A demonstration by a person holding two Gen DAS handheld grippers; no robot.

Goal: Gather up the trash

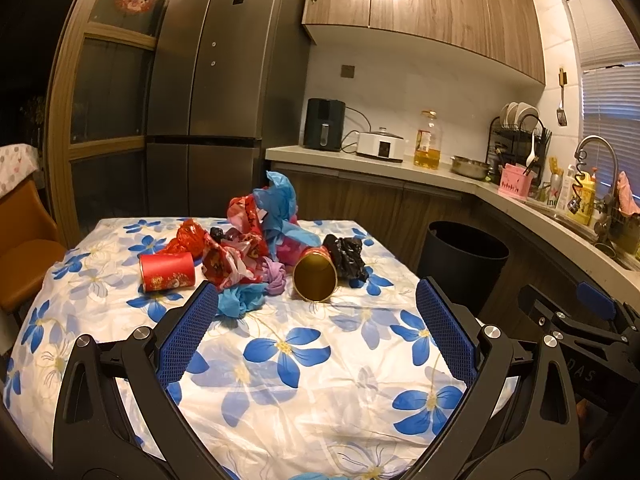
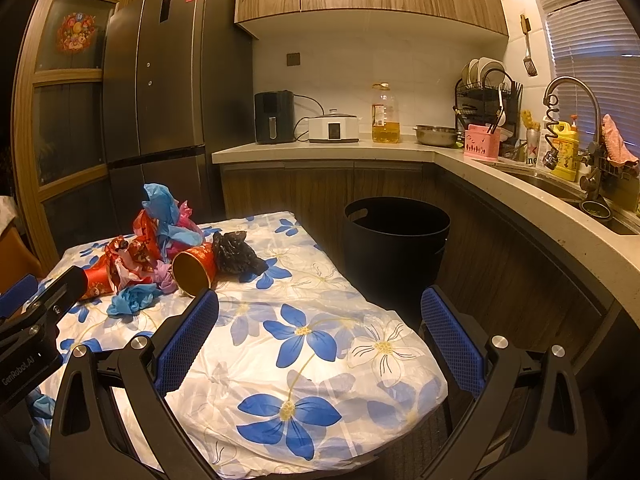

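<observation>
A heap of trash lies at the far end of the flower-print table (image 1: 304,364) (image 2: 304,344): crumpled red, blue and pink wrappers (image 1: 256,236) (image 2: 160,232), a black bag (image 1: 346,256) (image 2: 236,256), a red cup on its side (image 1: 166,271) (image 2: 98,278) and a gold-lined cup with its mouth facing me (image 1: 316,276) (image 2: 194,270). A black bin (image 1: 462,264) (image 2: 394,244) stands on the floor to the right of the table. My left gripper (image 1: 316,332) hangs open above the cloth, short of the heap. My right gripper (image 2: 320,340) is open over the table's right side, nothing between its fingers.
An orange chair (image 1: 24,256) stands at the table's left. A dark fridge (image 1: 224,88) rises behind it. The L-shaped counter (image 2: 520,184) along the right holds appliances, an oil bottle (image 2: 385,114), a dish rack and a sink with a faucet (image 2: 572,92).
</observation>
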